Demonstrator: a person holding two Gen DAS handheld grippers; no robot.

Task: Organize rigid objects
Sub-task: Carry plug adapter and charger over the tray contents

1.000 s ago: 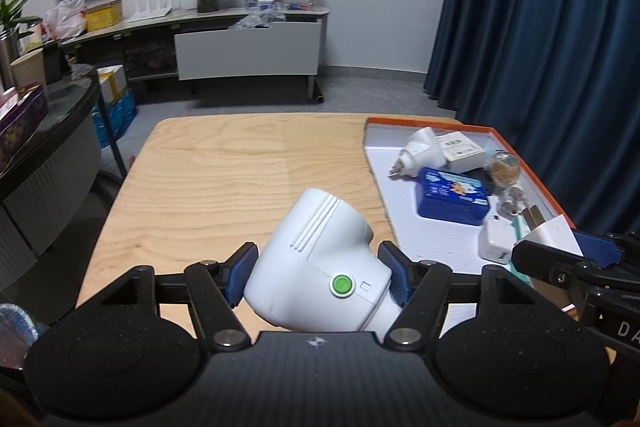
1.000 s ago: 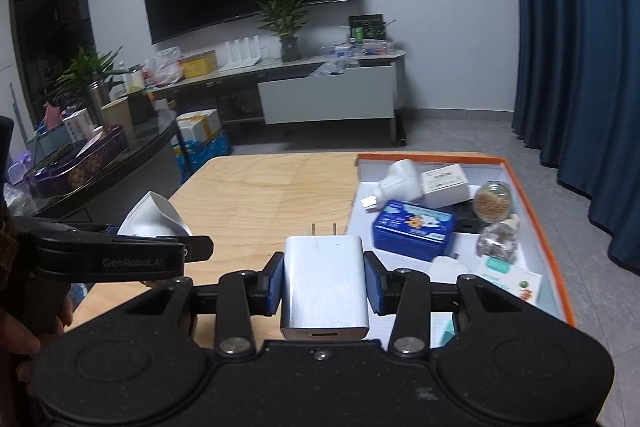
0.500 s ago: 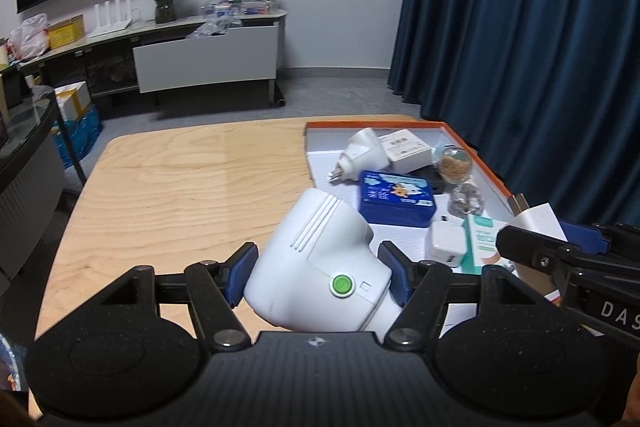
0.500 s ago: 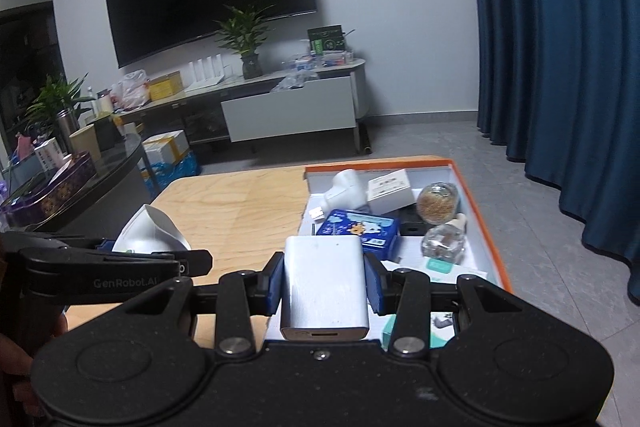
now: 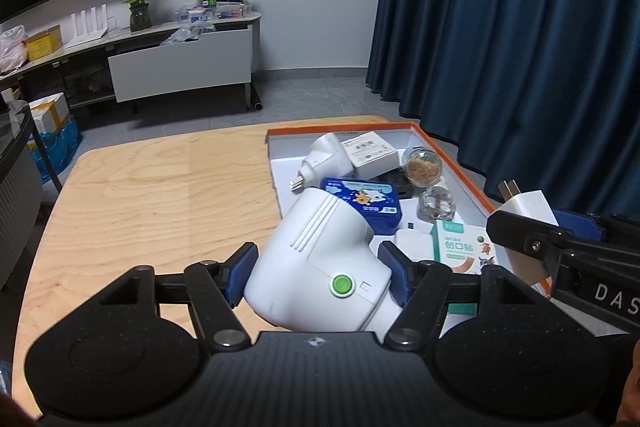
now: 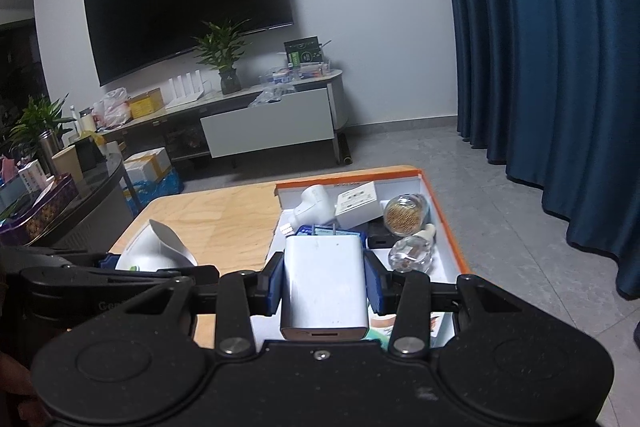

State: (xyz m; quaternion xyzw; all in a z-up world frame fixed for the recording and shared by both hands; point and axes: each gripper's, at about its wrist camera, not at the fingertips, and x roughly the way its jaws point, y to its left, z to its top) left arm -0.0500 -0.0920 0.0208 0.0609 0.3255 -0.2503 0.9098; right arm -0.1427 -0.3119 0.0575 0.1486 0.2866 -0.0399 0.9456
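A white plastic device with a green button point(image 5: 316, 267) is clamped between the blue pads of the left gripper point(image 5: 318, 275), held above the near edge of the wooden bench point(image 5: 160, 195) beside the orange-rimmed tray point(image 5: 448, 155). A white wall charger point(image 6: 324, 287) is gripped at a narrower width by the right gripper point(image 6: 325, 285), its prongs pointing away, above the tray. Only in the left view are a blue tin point(image 5: 368, 203) and a green-and-white box point(image 5: 460, 247) seen plainly in the tray; only in the right view is the wall-mounted television point(image 6: 188, 15) shown whole. Compared with a second earlier, both grippers have been carried sideways, so the tray now lies straight ahead. The jaws' widths are unchanged.
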